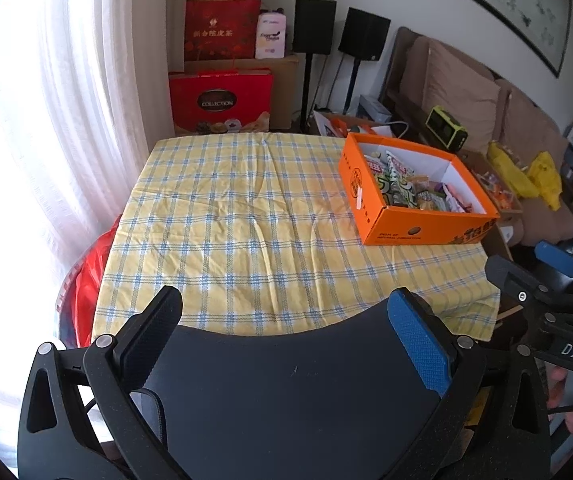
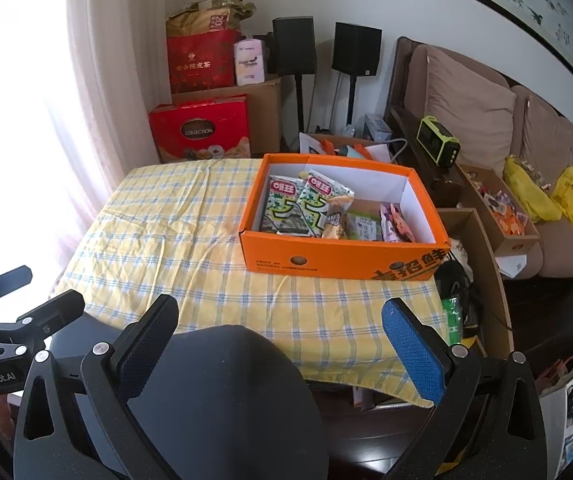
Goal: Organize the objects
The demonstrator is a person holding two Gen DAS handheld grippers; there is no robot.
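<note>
An orange cardboard box [image 1: 382, 216] [image 2: 338, 258] stands on the right part of a table with a yellow-and-blue checked cloth [image 1: 246, 216] [image 2: 158, 240]. Several snack packets [image 2: 306, 208] [image 1: 406, 190] fill it, among them two green-and-white seaweed packs. My left gripper [image 1: 286, 312] hovers open over the table's near edge, above a dark chair back [image 1: 286, 400], nothing between its fingers. My right gripper [image 2: 282, 320] is also open and empty, just short of the box, over the same chair back [image 2: 226, 392]. Each gripper shows at the edge of the other's view.
Red gift boxes [image 1: 220, 100] and cartons are stacked beyond the table by a white curtain [image 1: 66, 100]. Two black speakers [image 1: 362, 34] stand at the wall. A brown sofa [image 2: 486, 120] with yellow bags [image 2: 542, 196] and open cartons lies right. A red bag [image 1: 90, 280] sits left of the table.
</note>
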